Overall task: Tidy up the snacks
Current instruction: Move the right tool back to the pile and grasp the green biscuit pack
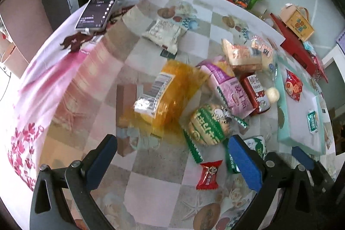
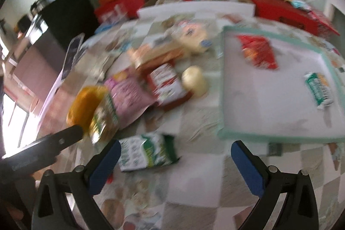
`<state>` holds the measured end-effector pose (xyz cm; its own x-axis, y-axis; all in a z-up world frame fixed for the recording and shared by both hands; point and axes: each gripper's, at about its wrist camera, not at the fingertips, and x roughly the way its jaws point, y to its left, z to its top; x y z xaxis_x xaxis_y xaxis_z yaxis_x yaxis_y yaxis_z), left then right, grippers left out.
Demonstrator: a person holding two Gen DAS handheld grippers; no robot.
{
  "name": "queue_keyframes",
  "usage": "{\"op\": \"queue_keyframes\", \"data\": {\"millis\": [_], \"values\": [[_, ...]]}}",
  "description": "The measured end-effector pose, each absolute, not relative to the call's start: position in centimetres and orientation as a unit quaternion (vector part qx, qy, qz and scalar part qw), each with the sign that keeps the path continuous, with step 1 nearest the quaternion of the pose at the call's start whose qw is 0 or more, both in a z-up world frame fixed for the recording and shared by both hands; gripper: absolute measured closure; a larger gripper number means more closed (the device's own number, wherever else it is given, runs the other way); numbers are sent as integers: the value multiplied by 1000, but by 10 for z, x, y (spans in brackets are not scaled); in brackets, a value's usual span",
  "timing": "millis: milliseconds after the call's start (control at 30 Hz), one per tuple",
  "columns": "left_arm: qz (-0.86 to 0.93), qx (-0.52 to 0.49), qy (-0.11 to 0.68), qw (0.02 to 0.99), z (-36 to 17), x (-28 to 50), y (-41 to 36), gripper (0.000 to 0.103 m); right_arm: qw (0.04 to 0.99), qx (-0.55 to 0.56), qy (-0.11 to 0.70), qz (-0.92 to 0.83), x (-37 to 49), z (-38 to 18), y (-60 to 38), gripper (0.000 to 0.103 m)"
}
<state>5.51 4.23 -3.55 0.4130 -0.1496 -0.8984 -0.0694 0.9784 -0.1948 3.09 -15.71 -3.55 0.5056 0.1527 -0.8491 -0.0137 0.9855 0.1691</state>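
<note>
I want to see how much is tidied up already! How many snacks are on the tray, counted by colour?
Red packet: 1
Green-and-white packet: 1
Total on the tray: 2

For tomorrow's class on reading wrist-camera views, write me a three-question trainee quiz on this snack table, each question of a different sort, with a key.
1. True or false: the mint-rimmed tray holds two snack packets.
2. Which wrapper lies nearest the left gripper? A red candy B white packet
3. Fill in: the right gripper is ____.

Key: 1 true; 2 A; 3 open.
</note>
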Motion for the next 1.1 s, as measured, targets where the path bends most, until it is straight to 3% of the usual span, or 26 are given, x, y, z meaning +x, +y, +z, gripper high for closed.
{"op": "queue_keyframes", "data": {"millis": [300,667,933,1100], "values": [[-21,-113,570,814,-47,56,43,1,849,-10,525,66,39,-58,-120,0],[-27,-124,596,793,-58,60,40,1,839,-27,540,58,58,-77,-120,1],[-32,-118,608,784,-62,63,34,1,846,0,530,51,58,-70,-137,14],[-43,-123,620,773,-66,62,29,1,851,18,523,47,56,-65,-151,27]]}}
